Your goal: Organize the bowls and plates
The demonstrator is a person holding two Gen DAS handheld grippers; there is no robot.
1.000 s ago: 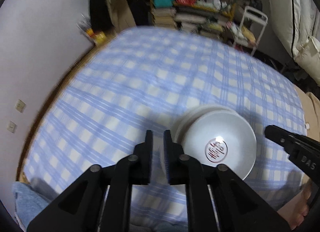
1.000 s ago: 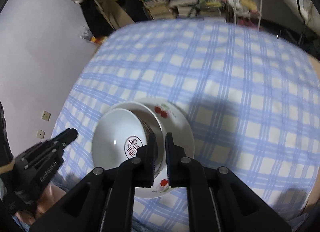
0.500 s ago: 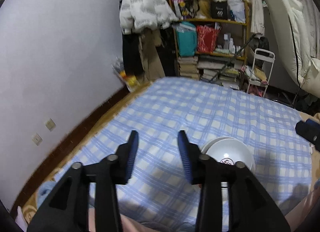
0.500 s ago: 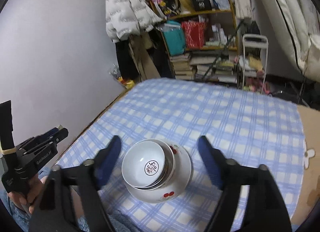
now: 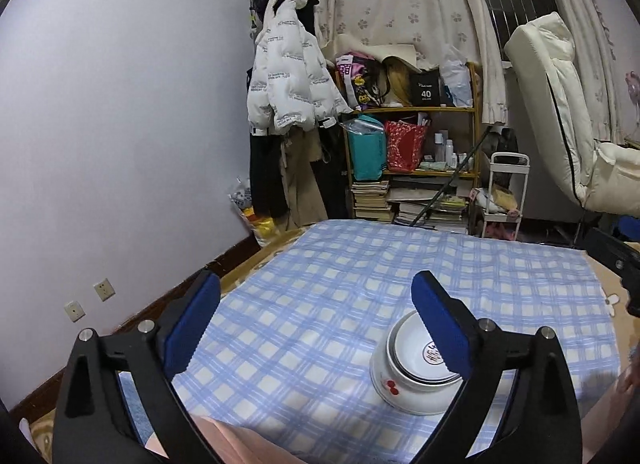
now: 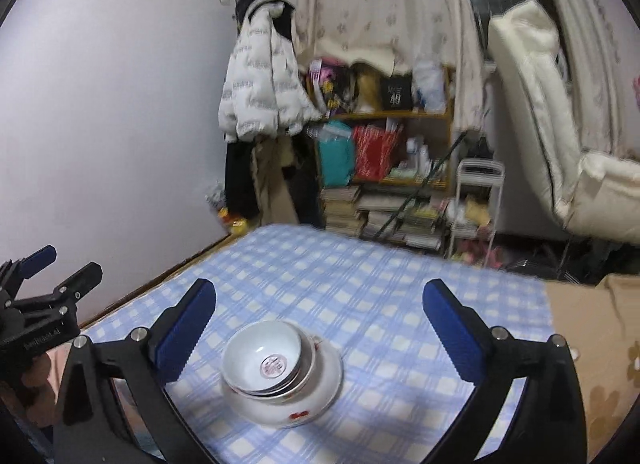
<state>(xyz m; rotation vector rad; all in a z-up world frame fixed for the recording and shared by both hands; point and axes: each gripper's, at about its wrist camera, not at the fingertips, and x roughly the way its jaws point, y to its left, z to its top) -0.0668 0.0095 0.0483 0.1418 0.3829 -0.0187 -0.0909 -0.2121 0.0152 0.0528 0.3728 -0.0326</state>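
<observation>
A white bowl (image 6: 262, 356) with a red mark inside sits nested in other bowls on a white plate (image 6: 316, 392) with red cherries, on the blue checked cloth. The same stack shows in the left wrist view, the bowl (image 5: 416, 356) on the plate (image 5: 390, 388), partly behind my right-hand finger. My left gripper (image 5: 316, 304) is open and empty, raised back from the stack. My right gripper (image 6: 320, 304) is open and empty, above and behind the stack. The left gripper also shows at the left edge of the right wrist view (image 6: 60, 272).
The checked cloth (image 5: 340, 284) covers a table by a lilac wall (image 5: 120, 124). Behind it stand a cluttered shelf (image 5: 412, 144) with books, a hanging white jacket (image 5: 288, 76), a small white cart (image 5: 504, 196) and a cream recliner (image 5: 560, 112).
Both grippers went from shut at the bowl's rim to wide open. Both have pulled up and back from the stack, which stays on the cloth.
</observation>
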